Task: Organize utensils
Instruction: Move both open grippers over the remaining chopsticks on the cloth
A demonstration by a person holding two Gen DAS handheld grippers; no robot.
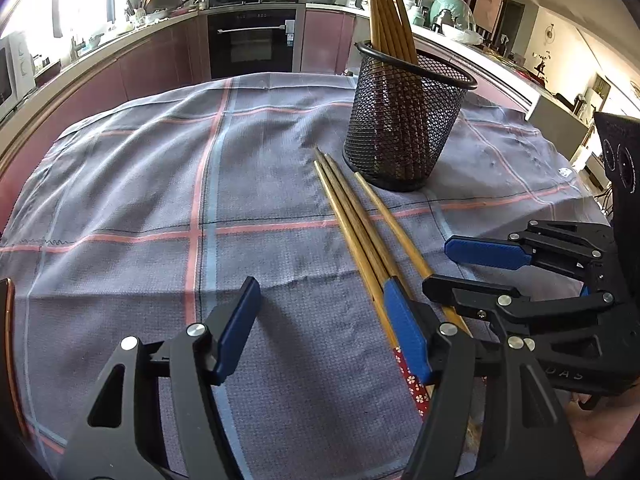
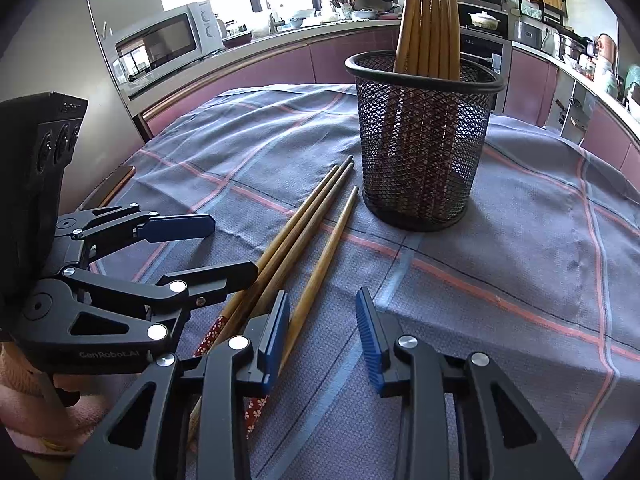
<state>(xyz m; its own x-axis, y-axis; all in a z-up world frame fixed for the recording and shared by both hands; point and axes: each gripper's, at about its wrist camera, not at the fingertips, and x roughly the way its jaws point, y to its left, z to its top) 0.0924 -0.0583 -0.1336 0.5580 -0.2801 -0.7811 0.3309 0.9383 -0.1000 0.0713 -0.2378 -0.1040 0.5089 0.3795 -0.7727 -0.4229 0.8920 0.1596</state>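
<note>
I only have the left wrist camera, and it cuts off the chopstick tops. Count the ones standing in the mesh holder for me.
Observer: In the right wrist view I count five standing chopsticks above the rim of the mesh holder.
Operator: Now report what the right gripper is holding.
Observer: Nothing. The right gripper is open, with mostly tablecloth between its fingers.
Operator: Place the lone chopstick relative to it.
Observer: The lone chopstick slants in beneath the pad nearer the other gripper, not across the gap.
</note>
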